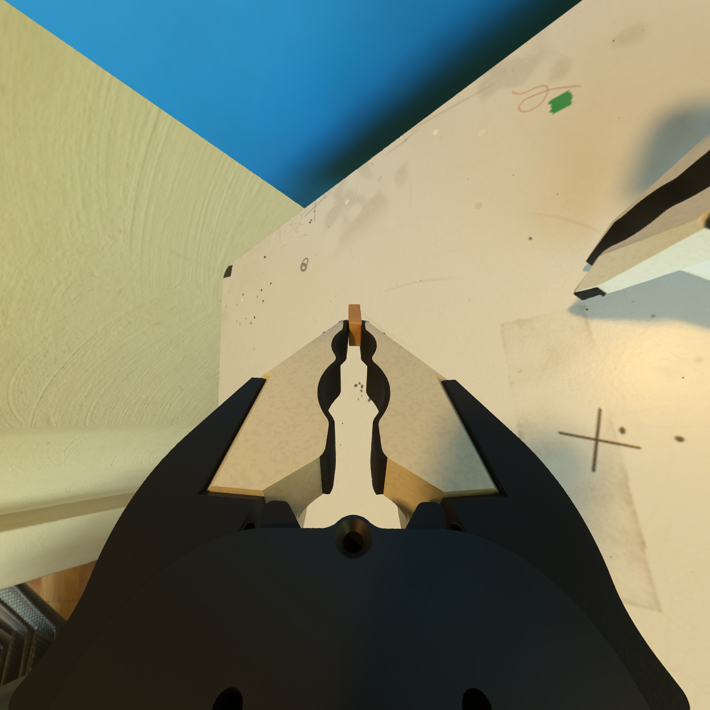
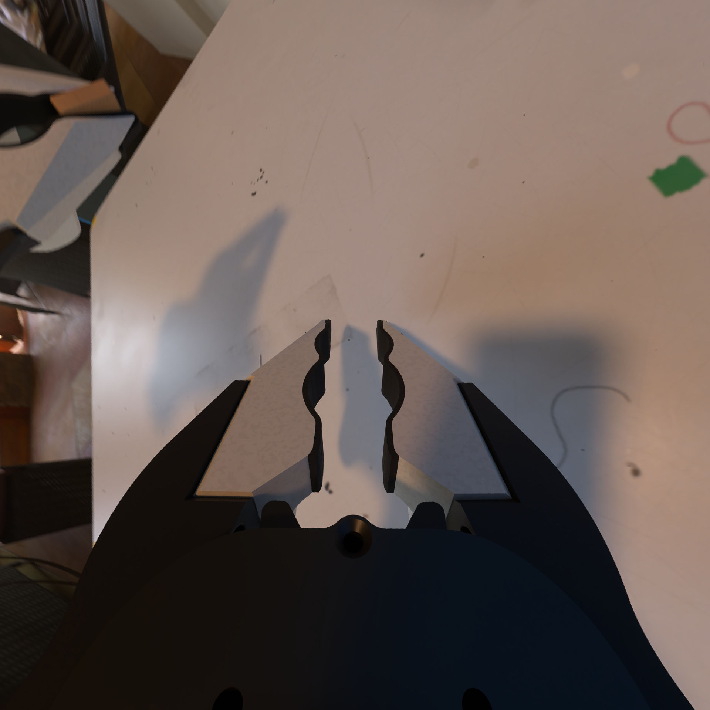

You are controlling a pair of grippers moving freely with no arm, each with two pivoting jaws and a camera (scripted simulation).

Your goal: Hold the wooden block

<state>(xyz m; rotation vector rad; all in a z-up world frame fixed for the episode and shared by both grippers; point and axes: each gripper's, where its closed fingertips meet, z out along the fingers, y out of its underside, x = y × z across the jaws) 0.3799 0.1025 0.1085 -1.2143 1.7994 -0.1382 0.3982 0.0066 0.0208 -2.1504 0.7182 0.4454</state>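
Your left gripper fills the lower part of the left wrist view, and its two fingers are drawn in tight on the wooden block, a small orange-brown piece pinched right at the fingertips. Part of the block stands out past the tips; the rest sits between the pads. Below it lies the pale, scuffed table, near its corner, but you cannot tell from this angle whether the block has left the surface or rests on it.

Judged from that, the main step looks done: you have the block in a grip. What is left is only to keep it steady, and perhaps lift it if the hold is meant to be off the table. The grip is shallow, at the very tips, so a slip seems possible.

Your right gripper hangs over bare table with its fingers apart and nothing between them. A green patch marks the tabletop off to its right.

No container shows in either view, so nothing is held in one.
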